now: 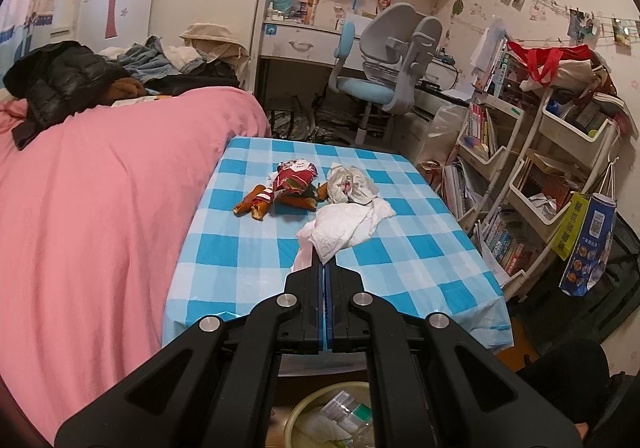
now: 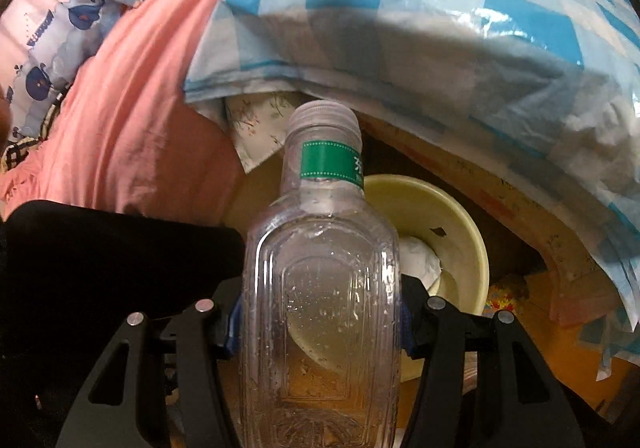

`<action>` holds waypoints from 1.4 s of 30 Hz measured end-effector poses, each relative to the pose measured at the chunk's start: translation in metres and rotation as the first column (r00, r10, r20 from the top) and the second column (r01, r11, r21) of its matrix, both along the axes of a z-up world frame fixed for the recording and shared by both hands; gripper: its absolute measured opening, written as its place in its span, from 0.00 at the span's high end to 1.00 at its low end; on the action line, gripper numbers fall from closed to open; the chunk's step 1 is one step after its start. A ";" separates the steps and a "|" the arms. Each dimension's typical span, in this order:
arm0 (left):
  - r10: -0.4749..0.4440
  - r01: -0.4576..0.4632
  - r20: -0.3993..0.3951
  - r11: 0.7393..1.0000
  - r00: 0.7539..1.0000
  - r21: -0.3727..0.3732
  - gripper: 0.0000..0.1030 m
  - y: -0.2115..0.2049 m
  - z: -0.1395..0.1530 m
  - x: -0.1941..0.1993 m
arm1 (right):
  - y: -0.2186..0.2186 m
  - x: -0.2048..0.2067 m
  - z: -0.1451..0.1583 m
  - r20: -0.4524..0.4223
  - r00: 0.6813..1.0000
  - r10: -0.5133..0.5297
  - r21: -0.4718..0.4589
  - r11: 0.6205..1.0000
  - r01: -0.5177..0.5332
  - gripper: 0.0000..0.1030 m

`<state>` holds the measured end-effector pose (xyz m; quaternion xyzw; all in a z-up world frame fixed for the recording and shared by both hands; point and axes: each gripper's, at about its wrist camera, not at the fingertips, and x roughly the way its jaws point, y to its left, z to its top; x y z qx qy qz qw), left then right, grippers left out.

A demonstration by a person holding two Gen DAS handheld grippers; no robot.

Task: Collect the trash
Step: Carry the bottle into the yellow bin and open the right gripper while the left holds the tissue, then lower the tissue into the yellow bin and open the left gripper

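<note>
The checked worktop (image 1: 420, 248) is hemmed in by the pink bed (image 1: 100, 208) on its left and shelves (image 1: 520, 176) on its right. The left gripper (image 1: 326, 268) pinches a white tissue (image 1: 348, 224) at its near end. The right gripper (image 2: 320, 320) clamps a clear bottle (image 2: 320, 288) just above the yellow bin (image 2: 460, 232), below the worktop's near edge.

- The table (image 1: 420, 256) stands right of the bed (image 1: 100, 208).
- A snack wrapper (image 1: 294, 176) lies on the table, left of a crumpled tissue (image 1: 352, 186).
- A paper towel (image 1: 348, 226) lies in front of them.
- The bin (image 2: 472, 244) sits under the table's near edge, with the bottle (image 2: 320, 288) above it.
</note>
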<state>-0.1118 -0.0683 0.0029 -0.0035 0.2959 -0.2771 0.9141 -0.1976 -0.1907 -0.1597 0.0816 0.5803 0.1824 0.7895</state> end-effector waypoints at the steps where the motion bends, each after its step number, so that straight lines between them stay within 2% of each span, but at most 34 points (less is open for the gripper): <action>1: -0.001 0.001 0.000 1.000 1.000 -0.002 0.99 0.000 0.000 -0.001 | 0.000 -0.001 -0.002 -0.003 1.000 -0.002 -0.008 1.000 0.002 0.46; 9: 0.000 0.000 -0.002 1.000 1.000 -0.004 0.99 0.000 0.001 -0.002 | -0.002 0.003 -0.013 -0.027 0.999 -0.023 -0.036 0.999 0.022 0.45; 11: -0.001 0.001 -0.002 1.000 1.000 -0.003 0.99 0.000 0.001 -0.003 | -0.003 0.003 -0.012 -0.023 0.999 -0.029 -0.034 0.999 0.028 0.40; 15: -0.001 0.001 -0.003 1.000 1.000 -0.003 0.99 0.000 0.000 -0.004 | -0.005 0.003 -0.008 -0.012 0.999 -0.043 -0.040 0.998 0.043 0.38; 19: -0.002 0.002 -0.006 1.000 1.000 -0.002 0.99 -0.001 -0.001 -0.010 | -0.016 0.002 0.005 0.040 0.994 -0.099 -0.044 0.994 0.101 0.36; 21: -0.007 0.007 -0.012 1.000 1.000 0.001 0.99 -0.003 -0.004 -0.017 | -0.024 0.001 0.018 0.094 0.985 -0.144 -0.049 0.988 0.149 0.34; 24: -0.018 0.018 -0.032 1.000 0.999 0.001 0.99 -0.005 -0.009 -0.029 | -0.037 -0.001 0.034 0.178 0.961 -0.209 -0.039 0.975 0.219 0.30; 27: -0.037 0.037 -0.058 0.999 0.998 0.001 0.99 -0.006 -0.018 -0.040 | -0.051 -0.008 0.056 0.287 0.915 -0.284 -0.016 0.954 0.301 0.27; 33: -0.086 0.090 -0.118 0.995 0.989 0.032 0.99 -0.020 -0.042 -0.070 | -0.070 -0.021 0.085 0.413 0.827 -0.381 0.049 0.916 0.397 0.26; 37: -0.121 0.134 -0.177 0.989 0.977 0.061 0.99 -0.031 -0.064 -0.090 | -0.078 -0.028 0.093 0.446 0.794 -0.414 0.081 0.902 0.425 0.26; 42: -0.133 0.173 -0.282 0.977 0.950 0.125 0.99 -0.045 -0.096 -0.106 | -0.081 -0.029 0.096 0.452 0.779 -0.435 0.104 0.893 0.439 0.25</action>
